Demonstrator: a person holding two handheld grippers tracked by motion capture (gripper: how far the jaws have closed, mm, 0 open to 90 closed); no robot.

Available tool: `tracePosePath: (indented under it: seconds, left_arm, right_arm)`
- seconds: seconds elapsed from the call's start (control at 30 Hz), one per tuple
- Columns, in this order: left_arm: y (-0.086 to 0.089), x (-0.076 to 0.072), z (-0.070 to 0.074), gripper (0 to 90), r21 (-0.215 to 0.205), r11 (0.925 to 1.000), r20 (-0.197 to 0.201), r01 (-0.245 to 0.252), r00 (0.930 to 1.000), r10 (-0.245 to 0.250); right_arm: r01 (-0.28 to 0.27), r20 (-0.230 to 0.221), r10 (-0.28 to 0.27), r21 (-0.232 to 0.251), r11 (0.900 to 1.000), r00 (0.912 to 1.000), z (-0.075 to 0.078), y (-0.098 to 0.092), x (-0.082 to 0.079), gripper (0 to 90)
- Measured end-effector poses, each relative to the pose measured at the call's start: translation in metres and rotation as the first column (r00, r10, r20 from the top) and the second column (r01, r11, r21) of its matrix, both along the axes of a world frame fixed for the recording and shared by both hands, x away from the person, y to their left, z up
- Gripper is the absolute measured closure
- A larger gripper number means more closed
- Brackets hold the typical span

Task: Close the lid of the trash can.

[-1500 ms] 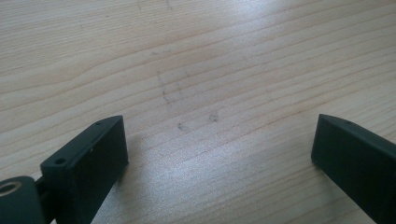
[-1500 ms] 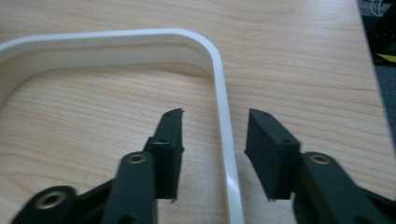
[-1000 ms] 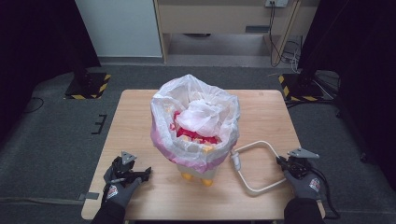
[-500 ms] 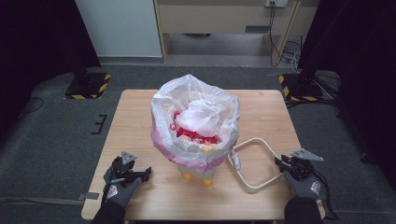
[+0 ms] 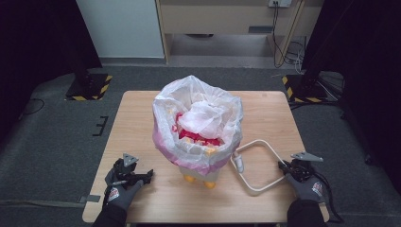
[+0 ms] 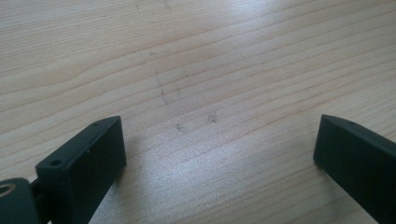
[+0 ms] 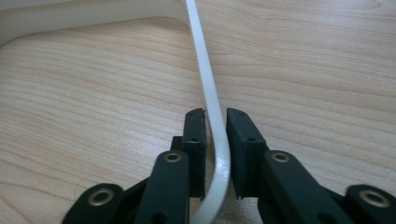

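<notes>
A bin lined with a white plastic bag point(image 5: 198, 118) stands mid-table, with red and yellow scraps inside. A thin white loop point(image 5: 259, 141) juts from its right side and lies on the wooden table point(image 5: 137, 118). My right gripper point(image 5: 286, 166) is at the loop's near right corner. In the right gripper view its jaws point(image 7: 215, 114) have just been closing and now pinch the white loop point(image 7: 205, 79). My left gripper point(image 5: 146, 176) rests near the front left edge. In the left gripper view its jaws point(image 6: 219, 135) stand wide open over bare wood.
The bin sits on small yellow feet point(image 5: 204, 180). Dark floor surrounds the table, with black stands on striped bases point(image 5: 87, 87) at the back left and back right point(image 5: 307, 90). A cabinet and cables line the far wall.
The white loop's near end has shifted slightly by the right gripper. Both hands remain almost where they were.
</notes>
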State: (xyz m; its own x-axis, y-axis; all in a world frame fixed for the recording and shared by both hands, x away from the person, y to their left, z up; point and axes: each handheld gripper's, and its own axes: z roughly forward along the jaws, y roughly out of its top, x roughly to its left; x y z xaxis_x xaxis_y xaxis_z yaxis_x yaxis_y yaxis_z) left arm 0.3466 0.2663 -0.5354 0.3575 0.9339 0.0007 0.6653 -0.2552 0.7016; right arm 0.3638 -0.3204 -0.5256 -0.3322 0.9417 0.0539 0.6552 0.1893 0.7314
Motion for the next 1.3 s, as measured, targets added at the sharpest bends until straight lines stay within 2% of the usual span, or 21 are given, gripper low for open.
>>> tracePosePath:
  seconds: [0.17, 0.3, 0.47, 0.57, 0.67, 0.77, 0.9, 1.03, 1.1, 1.2, 1.3]
  left_arm:
    - [0.0, 0.0, 0.0, 1.3, 0.0, 1.0, 0.0, 0.0, 1.0, 0.0]
    - [0.0, 0.0, 0.0, 1.2, 0.0, 1.0, 0.0, 0.001, 1.0, -0.001]
    - [0.0, 0.001, 0.0, 0.8, 0.0, 1.0, -0.002, 0.004, 1.0, -0.004]
    - [0.0, 0.001, 0.0, 0.8, 0.0, 1.0, -0.002, 0.003, 1.0, -0.003]
    - [0.0, 0.001, 0.0, 0.7, 0.0, 1.0, -0.002, 0.004, 1.0, -0.004]
    - [0.0, 0.001, 0.0, 0.6, 0.001, 1.0, -0.002, 0.004, 1.0, -0.004]
    - [0.0, 0.001, 0.0, 0.5, 0.001, 1.0, -0.003, 0.005, 1.0, -0.005]
    - [0.0, 0.001, 0.0, 0.4, 0.001, 1.0, -0.003, 0.005, 1.0, -0.005]
    - [0.0, 0.001, 0.0, 0.4, 0.001, 1.0, -0.003, 0.005, 1.0, -0.005]
    - [0.0, 0.001, 0.0, 0.4, 0.001, 1.0, -0.003, 0.005, 1.0, -0.005]
    - [0.0, 0.001, 0.0, 0.4, 0.001, 1.0, -0.003, 0.004, 1.0, -0.004]
  right_arm:
    - [0.008, -0.005, -0.008, 0.001, 1.0, 1.0, 0.001, 0.002, 0.002, 80.8]
    - [0.04, -0.007, -0.039, 0.054, 0.998, 0.9992, 0.004, 0.003, 0.002, 79.9]
    - [0.071, 0.006, -0.072, 0.092, 0.993, 0.9974, 0.009, 0.003, 0.002, 79.9]
    - [0.087, 0.029, -0.091, 0.112, 0.99, 0.9954, 0.015, 0.001, 0.002, 80.0]
    - [0.117, 0.056, -0.127, 0.155, 0.981, 0.9903, 0.021, -0.002, 0.001, 80.4]
    - [0.148, 0.089, -0.168, 0.193, 0.97, 0.9818, 0.027, -0.005, 0.001, 80.5]
    - [0.185, 0.122, -0.216, 0.221, 0.958, 0.9688, 0.036, -0.009, 0.0, 80.2]
    - [0.215, 0.16, -0.263, 0.268, 0.939, 0.9513, 0.046, -0.013, 0.0, 80.3]
    - [0.225, 0.189, -0.288, 0.297, 0.928, 0.9389, 0.052, -0.013, 0.0, 80.3]
    - [0.22, 0.232, -0.3, 0.318, 0.922, 0.9252, 0.063, -0.011, 0.001, 80.4]
    - [0.213, 0.262, -0.304, 0.324, 0.922, 0.9162, 0.073, -0.009, 0.003, 80.3]
